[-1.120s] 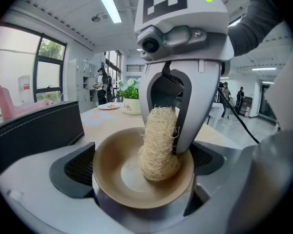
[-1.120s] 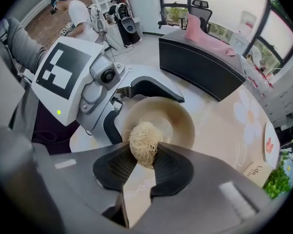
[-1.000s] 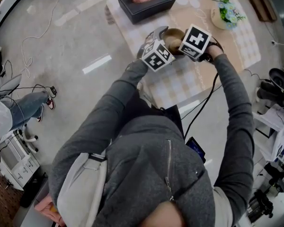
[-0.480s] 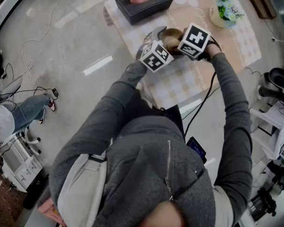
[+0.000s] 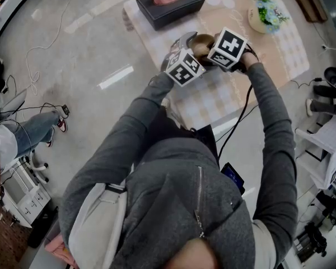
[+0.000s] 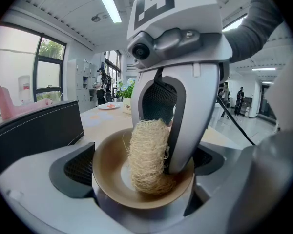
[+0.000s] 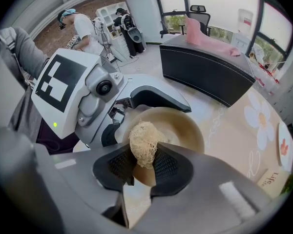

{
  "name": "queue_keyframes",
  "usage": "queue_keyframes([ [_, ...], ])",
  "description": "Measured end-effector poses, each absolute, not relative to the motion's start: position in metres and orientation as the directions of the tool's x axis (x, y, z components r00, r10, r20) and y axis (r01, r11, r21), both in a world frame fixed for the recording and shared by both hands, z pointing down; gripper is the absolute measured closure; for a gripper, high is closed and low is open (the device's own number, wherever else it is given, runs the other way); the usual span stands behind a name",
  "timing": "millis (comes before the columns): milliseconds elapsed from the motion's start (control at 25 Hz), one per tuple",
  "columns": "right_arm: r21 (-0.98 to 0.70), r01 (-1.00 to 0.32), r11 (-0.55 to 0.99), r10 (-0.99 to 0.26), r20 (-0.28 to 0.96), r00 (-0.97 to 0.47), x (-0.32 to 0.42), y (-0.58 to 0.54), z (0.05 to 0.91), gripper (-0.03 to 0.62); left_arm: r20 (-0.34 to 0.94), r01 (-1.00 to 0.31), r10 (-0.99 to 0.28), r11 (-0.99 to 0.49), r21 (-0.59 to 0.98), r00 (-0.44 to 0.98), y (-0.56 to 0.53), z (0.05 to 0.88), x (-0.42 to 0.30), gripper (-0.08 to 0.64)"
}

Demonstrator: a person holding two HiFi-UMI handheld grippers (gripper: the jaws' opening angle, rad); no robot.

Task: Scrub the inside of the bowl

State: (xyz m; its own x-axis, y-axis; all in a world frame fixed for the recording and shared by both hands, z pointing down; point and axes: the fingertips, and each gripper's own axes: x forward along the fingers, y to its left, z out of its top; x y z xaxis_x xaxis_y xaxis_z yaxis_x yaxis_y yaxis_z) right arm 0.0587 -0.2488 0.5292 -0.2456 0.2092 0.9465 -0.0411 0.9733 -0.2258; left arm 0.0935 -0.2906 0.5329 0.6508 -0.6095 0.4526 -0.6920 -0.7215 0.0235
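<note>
Left gripper (image 6: 144, 165): jaws clamped on bowl (image 6: 107, 177) | Right gripper (image 7: 144, 164): jaws clamped on scrubber (image 7: 142, 143) | Scrubber: inside bowl, touching inner wall | Bowl: over checked cloth (image 5: 213, 102), near tissue box (image 5: 169, 3)

The bowl (image 6: 110, 182) has a smooth tan surface with a soft sheen. The scrubber (image 6: 147, 155) in it is a rough, wiry wad of pale fibre. The left gripper (image 6: 145, 184) and right gripper (image 7: 144, 162) wear smooth matt grey plastic, their pads (image 7: 168, 167) black and finely meshed. The tissue box (image 7: 210, 74) looks like matt black leather.
</note>
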Motion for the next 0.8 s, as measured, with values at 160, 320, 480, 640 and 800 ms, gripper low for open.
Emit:
queue_keyframes([
  [160, -0.228, -0.060, 0.972, 0.205, 0.942, -0.265, 0.055, -0.250, 0.530, 0.506, 0.452, -0.691, -0.609, -0.722, 0.024, 0.652, -0.291, 0.533, 0.094, -0.034],
  [320, -0.221, -0.089, 0.971, 0.186, 0.938, -0.293, 0.051, -0.253, 0.531, 0.506, 0.453, -0.691, -0.609, -0.722, 0.023, 0.652, -0.290, 0.534, 0.094, -0.034],
  [480, -0.208, -0.124, 0.970, 0.159, 0.933, -0.321, 0.046, -0.257, 0.530, 0.506, 0.452, -0.692, -0.609, -0.722, 0.023, 0.651, -0.290, 0.532, 0.093, -0.034],
  [640, -0.193, -0.179, 0.965, 0.121, 0.928, -0.352, 0.041, -0.262, 0.530, 0.506, 0.454, -0.692, -0.609, -0.722, 0.024, 0.651, -0.291, 0.532, 0.093, -0.034],
  [800, -0.182, -0.233, 0.955, 0.082, 0.920, -0.383, 0.039, -0.266, 0.530, 0.506, 0.453, -0.692, -0.610, -0.722, 0.022, 0.651, -0.291, 0.532, 0.093, -0.034],
])
